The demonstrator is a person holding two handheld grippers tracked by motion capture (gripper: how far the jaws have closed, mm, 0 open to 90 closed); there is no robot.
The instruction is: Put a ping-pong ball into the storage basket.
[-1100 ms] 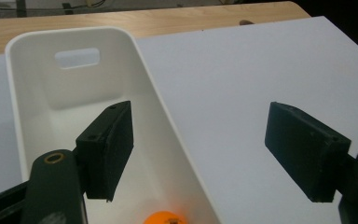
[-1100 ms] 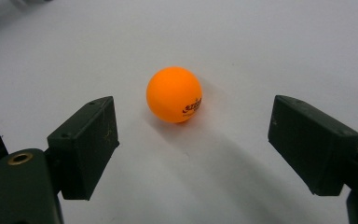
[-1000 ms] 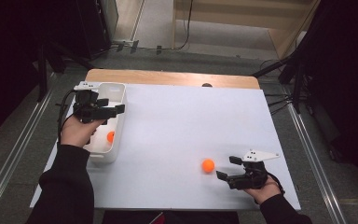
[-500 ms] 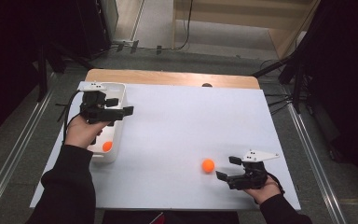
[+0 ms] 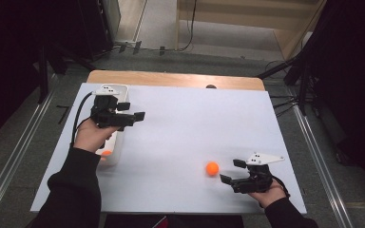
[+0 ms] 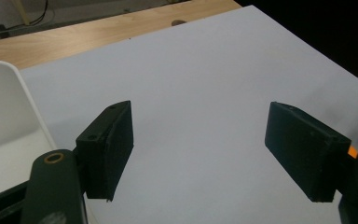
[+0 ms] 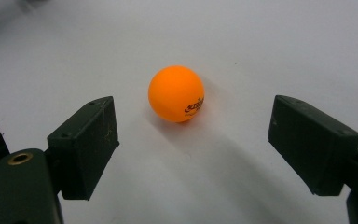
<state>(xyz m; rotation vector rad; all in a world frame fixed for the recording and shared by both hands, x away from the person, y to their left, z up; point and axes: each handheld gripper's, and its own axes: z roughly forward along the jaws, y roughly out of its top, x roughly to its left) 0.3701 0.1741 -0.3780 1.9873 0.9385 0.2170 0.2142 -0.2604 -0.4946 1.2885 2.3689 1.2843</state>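
One ball binned, one left on the table.

The right gripper (image 7: 193, 154) has its jaws spread, and an orange ball (image 7: 176, 93) lies just ahead of them, centred and untouched. The left gripper (image 6: 200, 154) is spread too, holding nothing, beside the white bin (image 5: 119, 142), where another ball (image 5: 106, 153) already lies. The pickup likely remains.
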